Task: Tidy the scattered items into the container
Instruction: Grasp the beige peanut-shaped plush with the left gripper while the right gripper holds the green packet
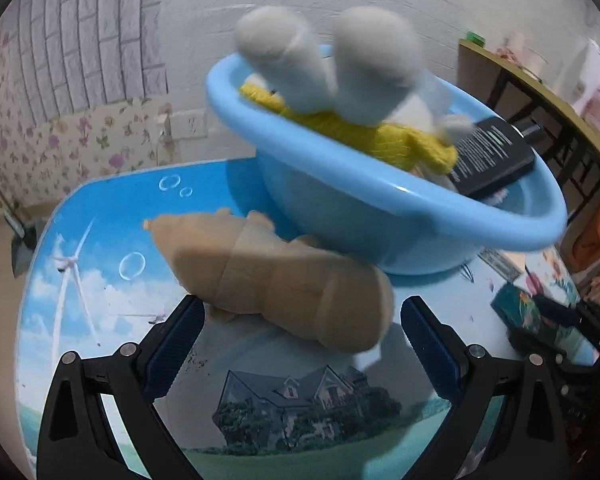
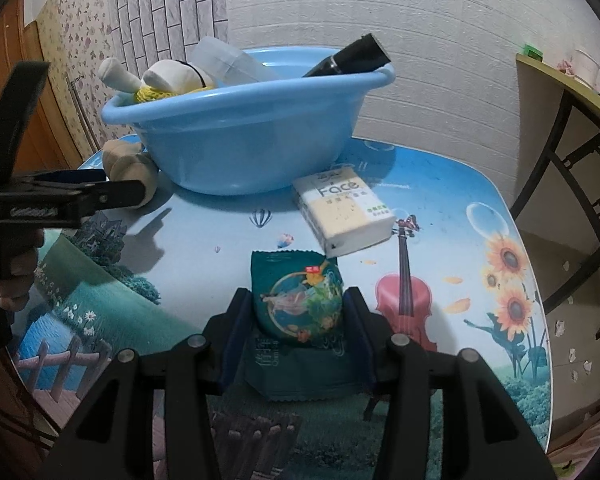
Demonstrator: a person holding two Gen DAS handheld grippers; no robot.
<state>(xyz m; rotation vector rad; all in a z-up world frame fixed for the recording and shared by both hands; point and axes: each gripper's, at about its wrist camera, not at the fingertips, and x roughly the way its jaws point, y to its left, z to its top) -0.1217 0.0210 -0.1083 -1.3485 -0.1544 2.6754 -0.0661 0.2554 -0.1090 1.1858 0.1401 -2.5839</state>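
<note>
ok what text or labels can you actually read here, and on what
"Face" on the tissue pack; its smaller print is too small to read.
Green snack packet in the right claw: print unreadable.
Black bottle in the blue basin: white label lines blurred.

A lived-in home, by the look of it: flowered wallpaper [image 1: 40, 136] and brick-pattern wall panels [image 2: 420, 60] behind a small table [image 2: 440, 216] printed with sunflowers and a violin. A wooden door [image 2: 4, 92] stands far left, a side table [image 2: 560, 92] right.
</note>
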